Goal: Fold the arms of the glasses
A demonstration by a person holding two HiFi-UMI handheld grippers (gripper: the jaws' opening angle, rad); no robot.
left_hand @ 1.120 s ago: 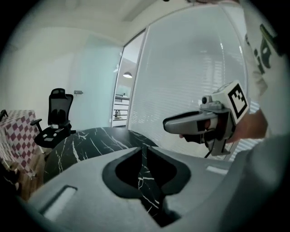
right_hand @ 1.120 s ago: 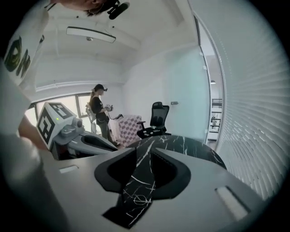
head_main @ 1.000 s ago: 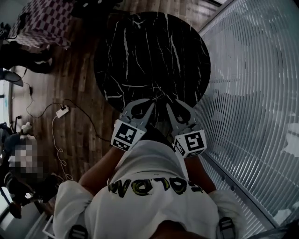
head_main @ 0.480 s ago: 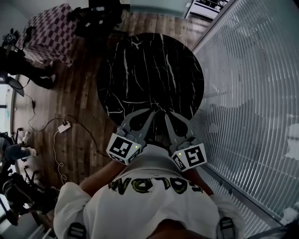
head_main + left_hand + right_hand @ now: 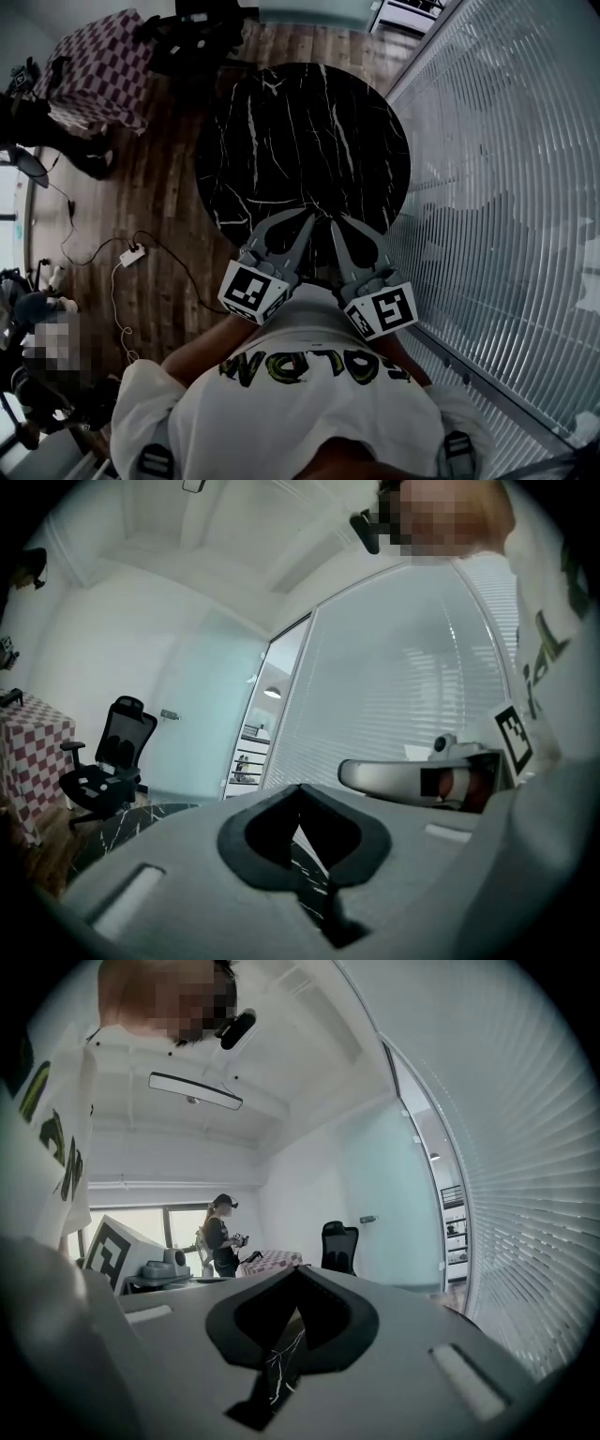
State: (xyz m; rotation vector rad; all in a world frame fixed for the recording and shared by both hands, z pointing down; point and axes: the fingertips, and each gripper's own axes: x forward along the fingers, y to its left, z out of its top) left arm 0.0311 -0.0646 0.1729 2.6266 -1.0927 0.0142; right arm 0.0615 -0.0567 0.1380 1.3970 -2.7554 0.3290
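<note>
No glasses show in any view. My left gripper (image 5: 310, 217) and right gripper (image 5: 334, 225) hang side by side in front of the person's chest, over the near edge of the round black marble table (image 5: 300, 131). Both point roughly level. In the left gripper view the left gripper (image 5: 300, 788) has its jaws met at the tip with nothing between them, and the right gripper's body (image 5: 412, 778) lies beside it. The right gripper (image 5: 297, 1272) in its own view is likewise shut and empty.
White slatted blinds (image 5: 506, 187) run along the right. A checkered-cloth table (image 5: 94, 66) and a cable with a power strip (image 5: 131, 253) lie on the wooden floor at left. A black office chair (image 5: 108, 757) stands far off. A person (image 5: 222, 1237) stands by a window.
Both grippers have come up closer to the head camera and stay side by side. The table now sits lower in the head view than a second ago.
</note>
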